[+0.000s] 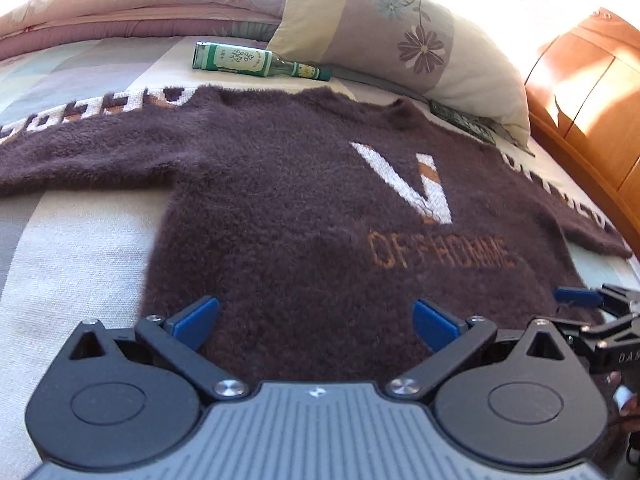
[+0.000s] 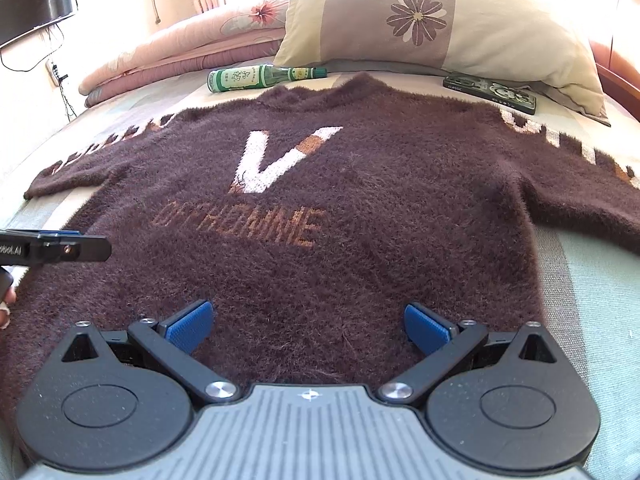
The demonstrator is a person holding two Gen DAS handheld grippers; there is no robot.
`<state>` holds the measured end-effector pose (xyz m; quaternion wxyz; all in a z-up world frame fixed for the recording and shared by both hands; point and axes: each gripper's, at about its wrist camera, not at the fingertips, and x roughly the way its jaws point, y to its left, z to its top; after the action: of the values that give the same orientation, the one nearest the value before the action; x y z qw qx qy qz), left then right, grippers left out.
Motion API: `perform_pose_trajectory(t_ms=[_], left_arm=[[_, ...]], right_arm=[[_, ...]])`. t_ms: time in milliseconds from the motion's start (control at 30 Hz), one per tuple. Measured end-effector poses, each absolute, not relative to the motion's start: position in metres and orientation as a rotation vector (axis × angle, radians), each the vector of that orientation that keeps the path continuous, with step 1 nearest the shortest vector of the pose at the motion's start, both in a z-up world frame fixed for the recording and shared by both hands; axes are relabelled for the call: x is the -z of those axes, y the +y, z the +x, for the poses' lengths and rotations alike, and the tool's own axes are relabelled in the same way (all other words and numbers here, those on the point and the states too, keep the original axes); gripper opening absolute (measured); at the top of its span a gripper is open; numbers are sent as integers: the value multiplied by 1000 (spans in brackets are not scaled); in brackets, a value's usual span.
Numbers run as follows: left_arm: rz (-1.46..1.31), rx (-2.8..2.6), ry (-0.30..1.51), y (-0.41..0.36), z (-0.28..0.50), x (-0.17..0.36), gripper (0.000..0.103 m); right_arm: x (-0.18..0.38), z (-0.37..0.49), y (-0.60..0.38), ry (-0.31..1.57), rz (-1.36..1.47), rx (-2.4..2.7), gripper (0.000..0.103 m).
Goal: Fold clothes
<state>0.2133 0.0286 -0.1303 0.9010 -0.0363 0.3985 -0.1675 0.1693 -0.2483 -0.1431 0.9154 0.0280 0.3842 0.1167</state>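
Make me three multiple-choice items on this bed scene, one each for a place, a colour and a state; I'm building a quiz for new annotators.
1. Where does the green bottle lie?
A. On the bed beyond the sweater's collar
B. On top of the sweater
C. On the pillow

2. What colour is the sweater?
A. Grey
B. Dark brown
C. Green

3. How are the left gripper and the right gripper set?
A. Both shut on the sweater
B. One open, one shut
C. Both open, holding nothing

Answers:
1 A: it lies on its side on the sheet, near the pillow.
2 B: dark brown fuzzy knit with a white V.
3 C: each pair of blue pads stands wide apart above the hem.
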Motion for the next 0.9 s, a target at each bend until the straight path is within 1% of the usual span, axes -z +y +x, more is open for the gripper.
perform_pose_trajectory(t_ms=[200, 367, 433, 500, 700, 900], left_arm=[[-39, 388, 759, 3, 253, 115, 102], [-8, 435, 735, -15, 286, 128, 102], [3, 446, 752, -12, 288, 142, 102], [24, 481, 706, -6, 281, 150, 102], [7, 531, 723, 6, 276, 145, 102], [29, 558, 727, 13, 269, 144, 102]], right_arm=[[150, 167, -233, 772, -49, -214, 103], [153, 165, -230, 745, -63, -198, 103], [155, 164, -230, 729, -60, -192, 103], [157, 162, -228, 707, -66, -185, 103], [155, 149, -230, 707, -42, -141, 103], [150, 103, -232, 735, -36, -43, 103]])
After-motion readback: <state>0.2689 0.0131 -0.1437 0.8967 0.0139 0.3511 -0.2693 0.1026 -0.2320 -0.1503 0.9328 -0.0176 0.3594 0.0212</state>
